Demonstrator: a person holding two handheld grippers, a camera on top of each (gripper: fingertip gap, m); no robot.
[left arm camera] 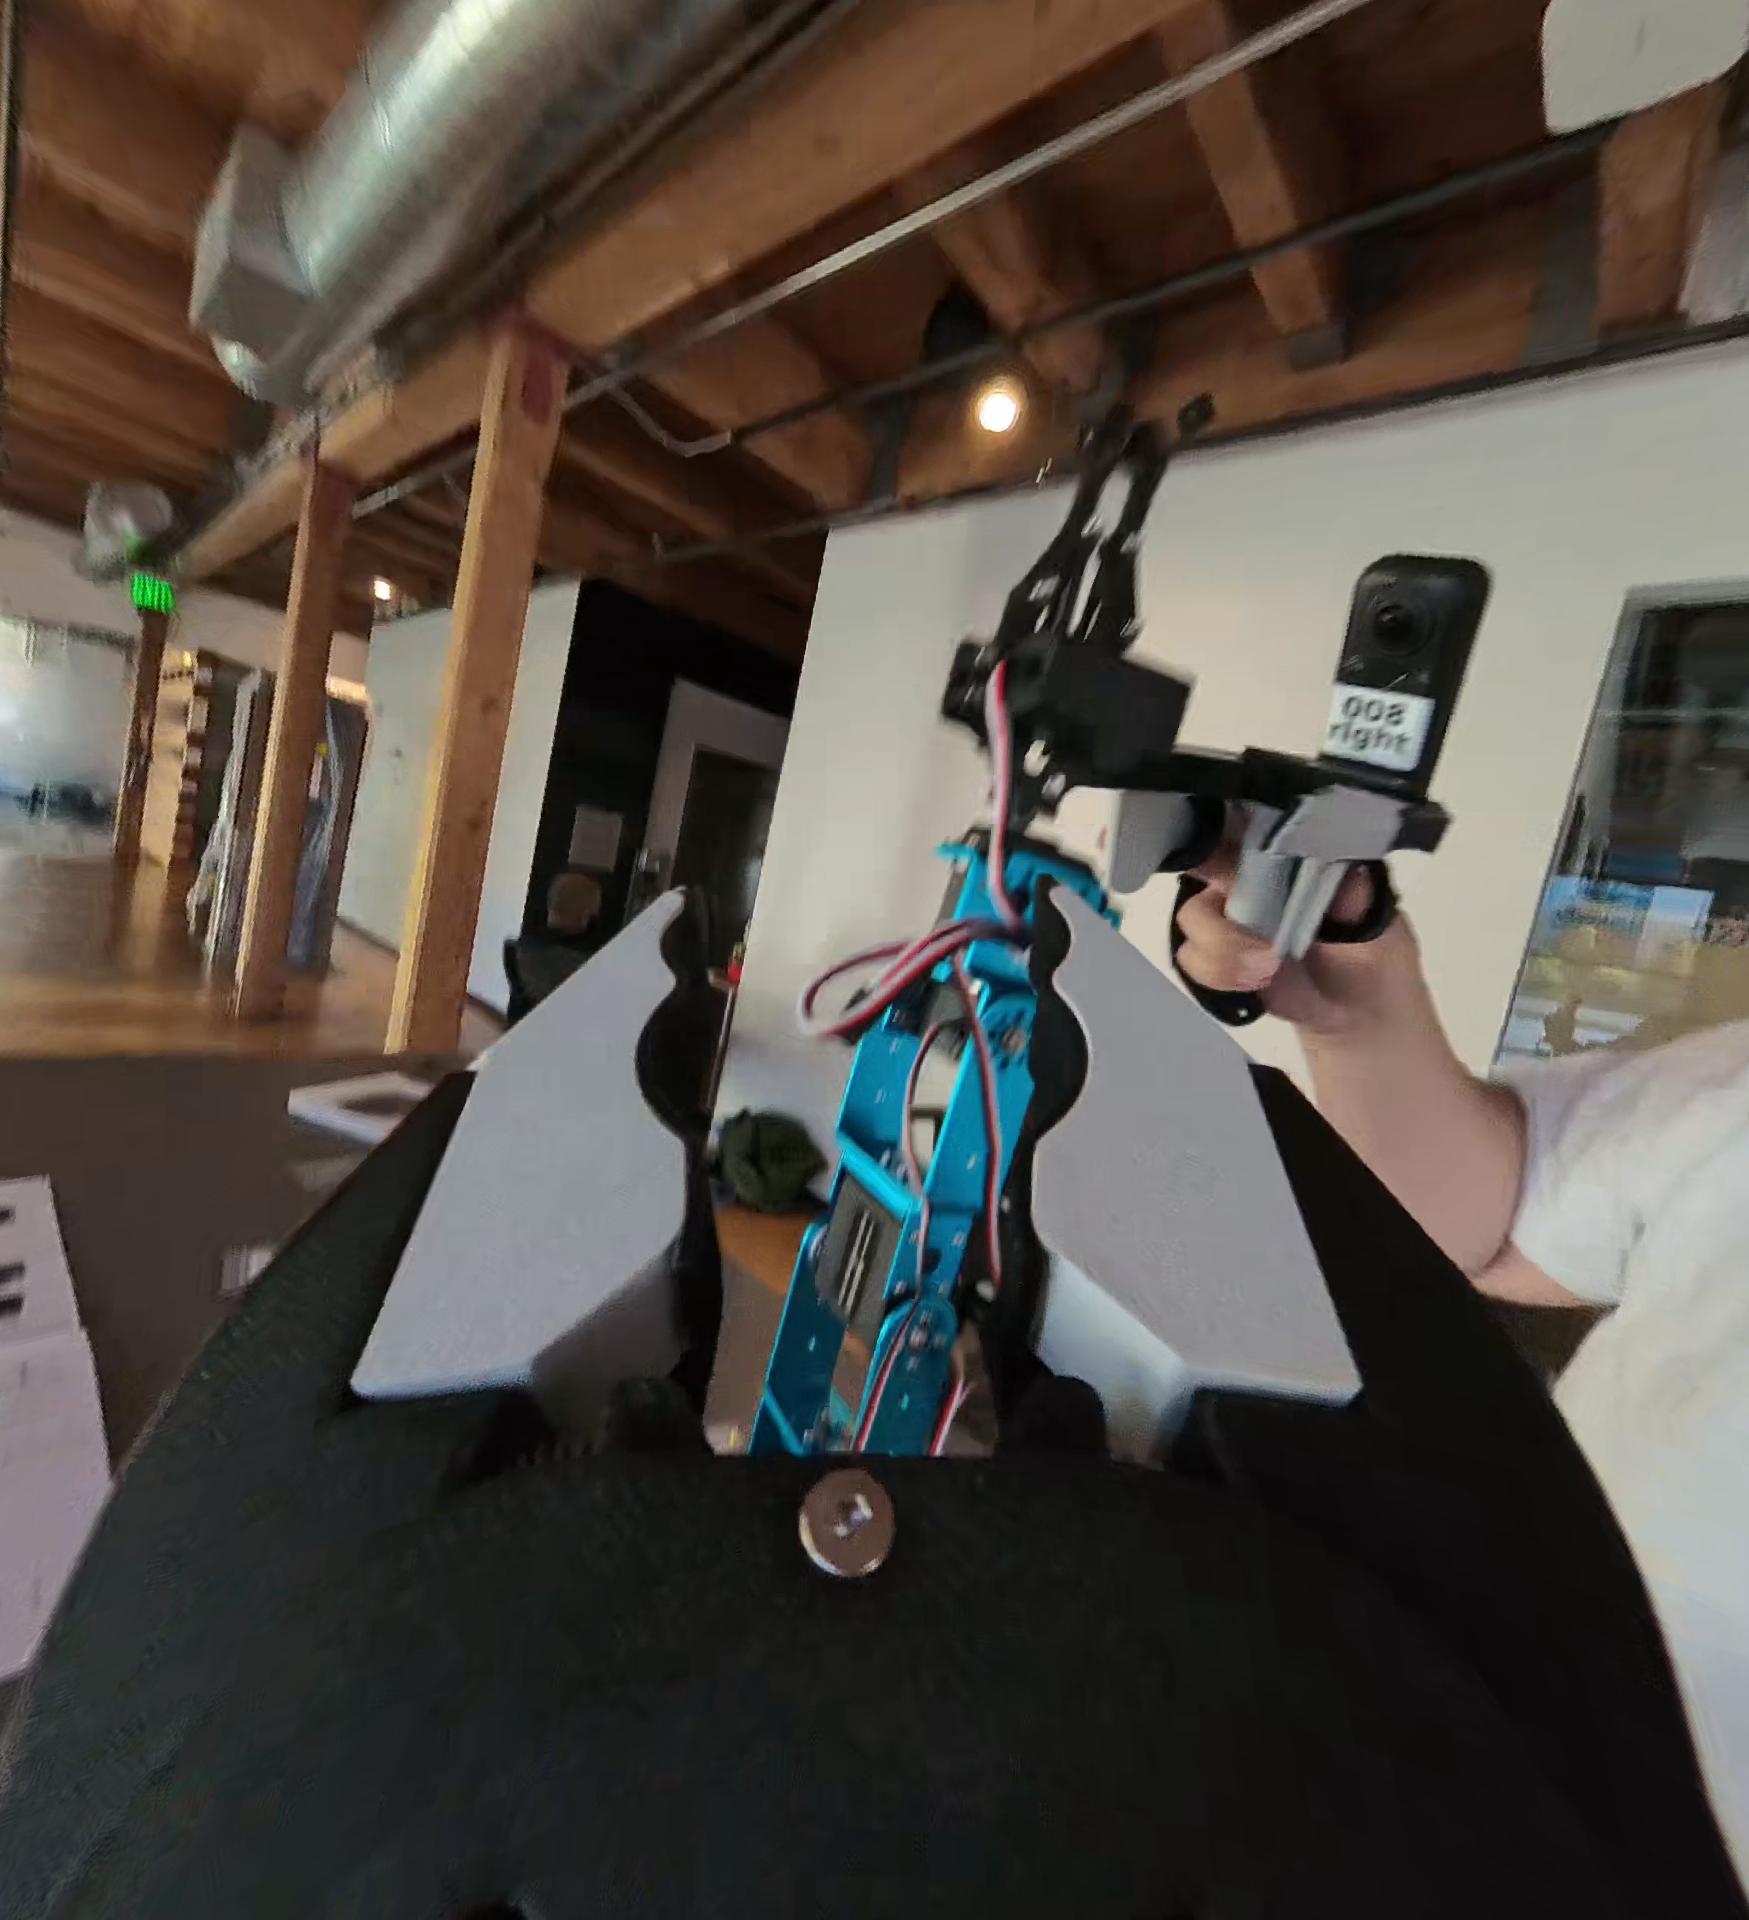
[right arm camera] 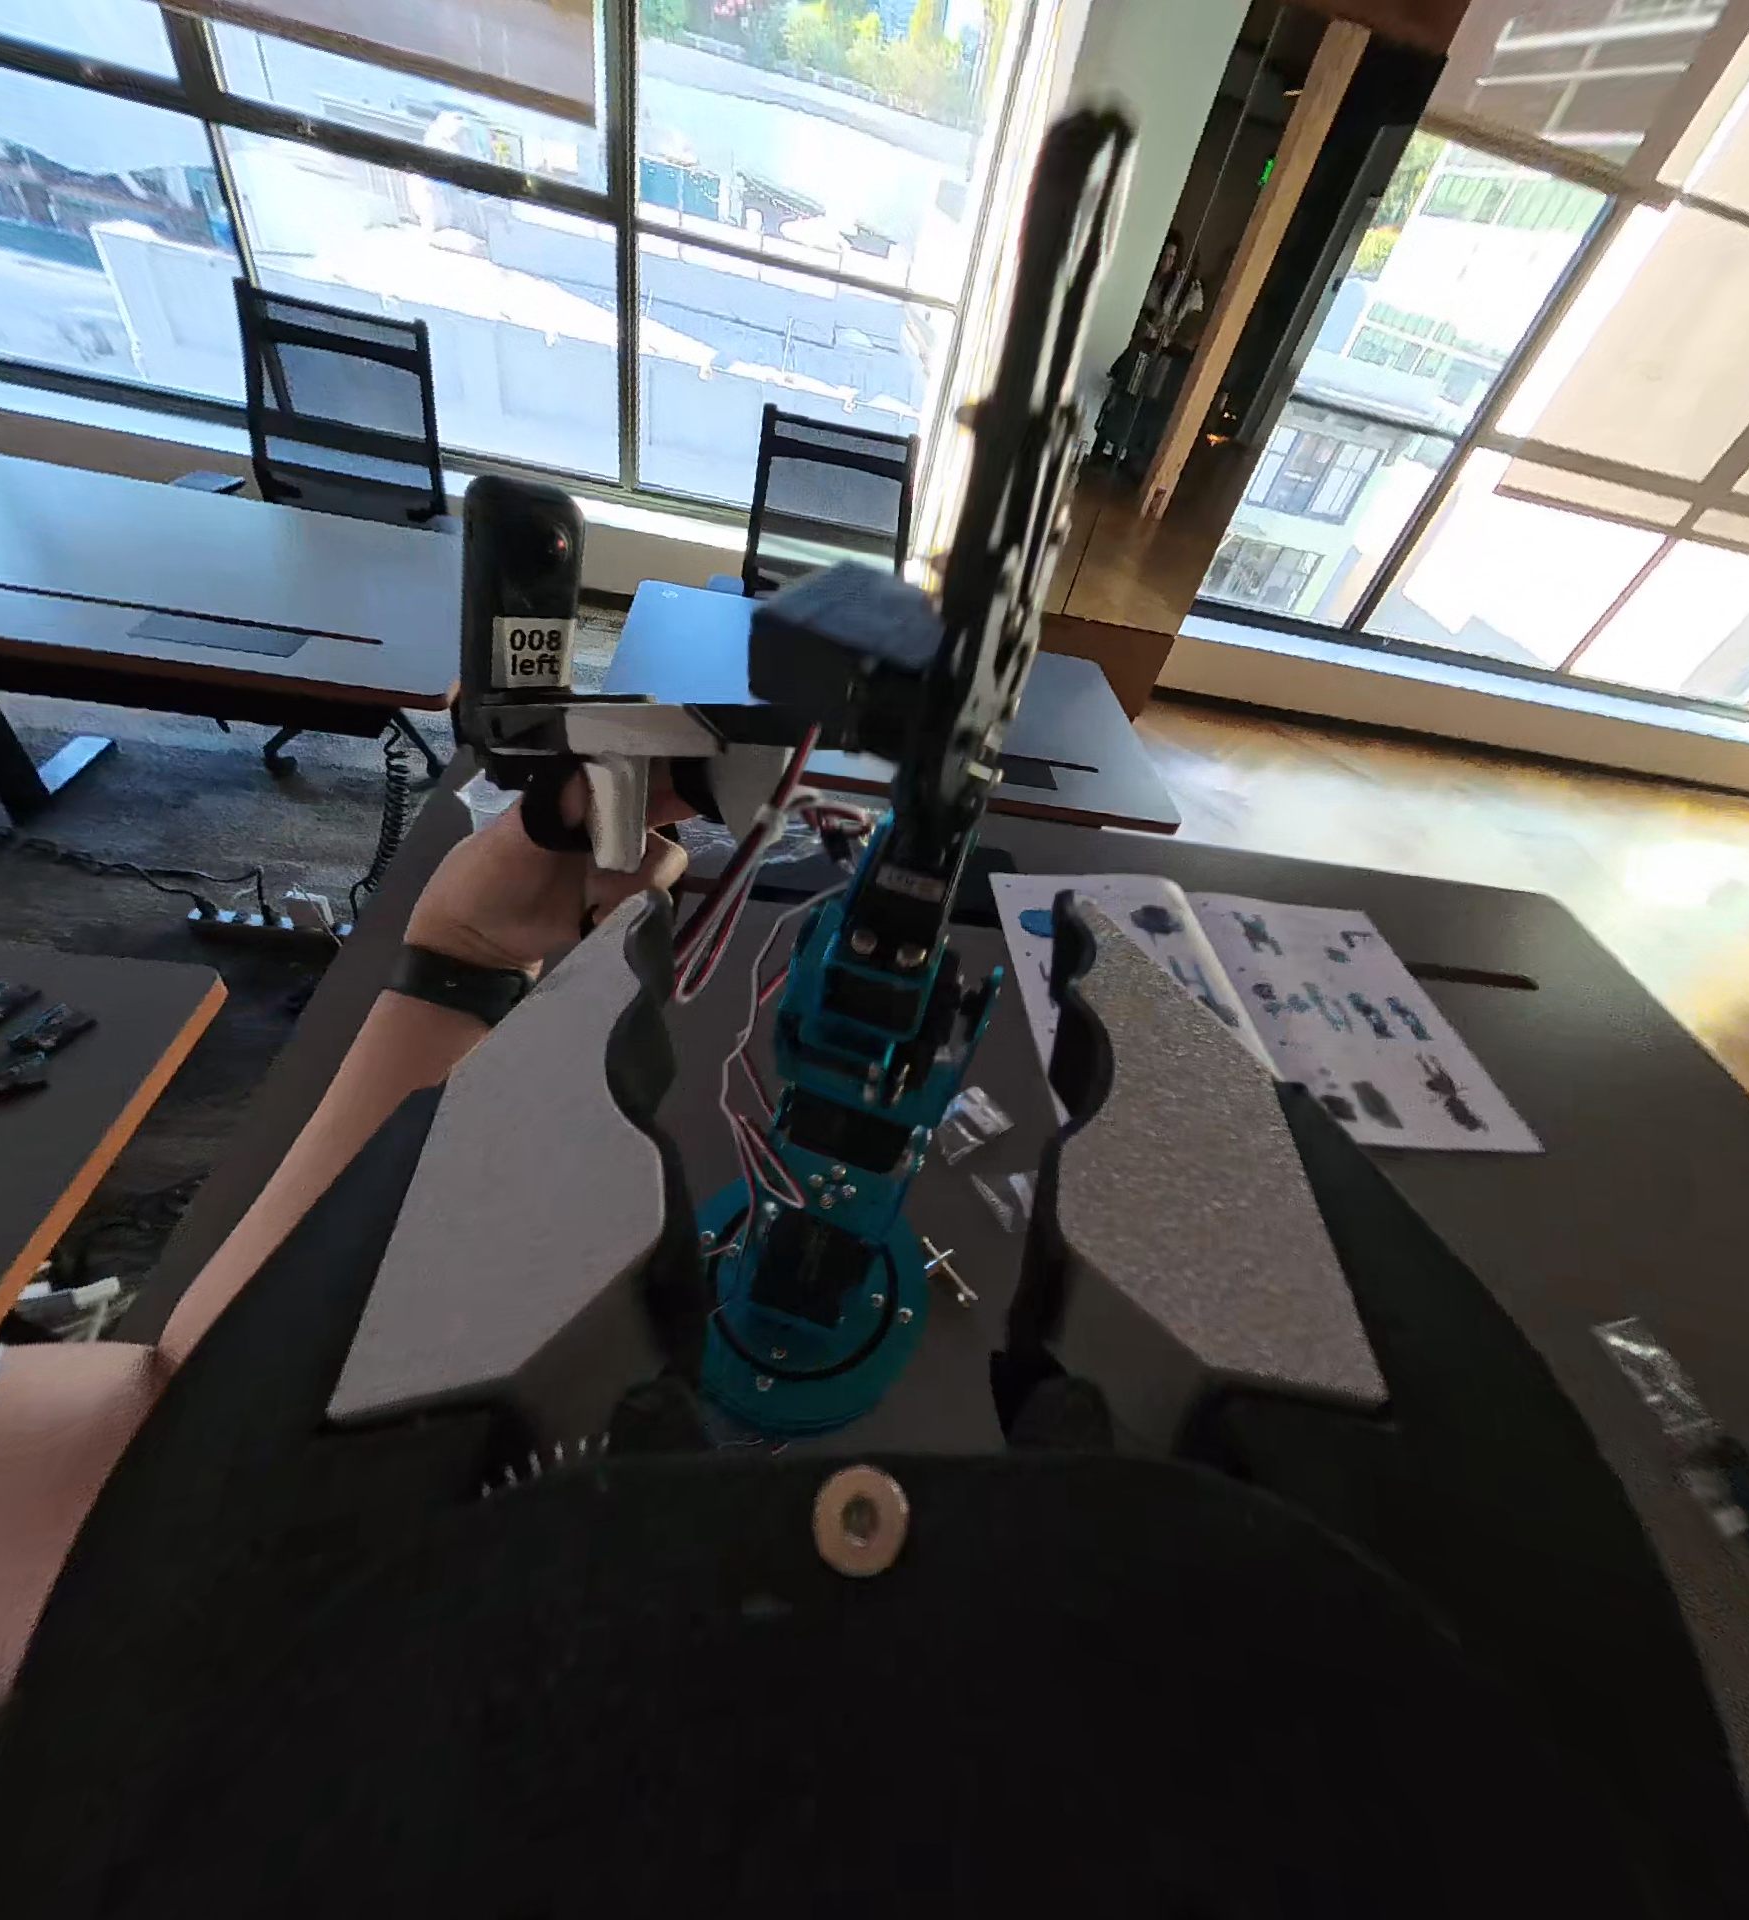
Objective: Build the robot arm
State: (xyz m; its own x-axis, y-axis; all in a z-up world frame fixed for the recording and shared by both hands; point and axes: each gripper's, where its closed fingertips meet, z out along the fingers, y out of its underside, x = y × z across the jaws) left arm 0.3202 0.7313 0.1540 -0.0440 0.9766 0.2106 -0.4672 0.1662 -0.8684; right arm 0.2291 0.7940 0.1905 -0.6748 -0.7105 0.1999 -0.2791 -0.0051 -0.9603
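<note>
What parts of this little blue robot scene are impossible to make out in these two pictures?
- Blue arm base: left wrist view, hidden behind the gripper body.
- Black claw: right wrist view, motion-blurred.
- Booklet drawings: right wrist view, blurred.
- Small boards on side table: too small.

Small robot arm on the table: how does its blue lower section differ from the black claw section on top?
Colour: the blue lower section is blue metal; the black claw section is black. Build: the blue lower section is stacked brackets on a round base; the black claw section is long and slim, pointing up. Both belong to one upright arm.
</note>
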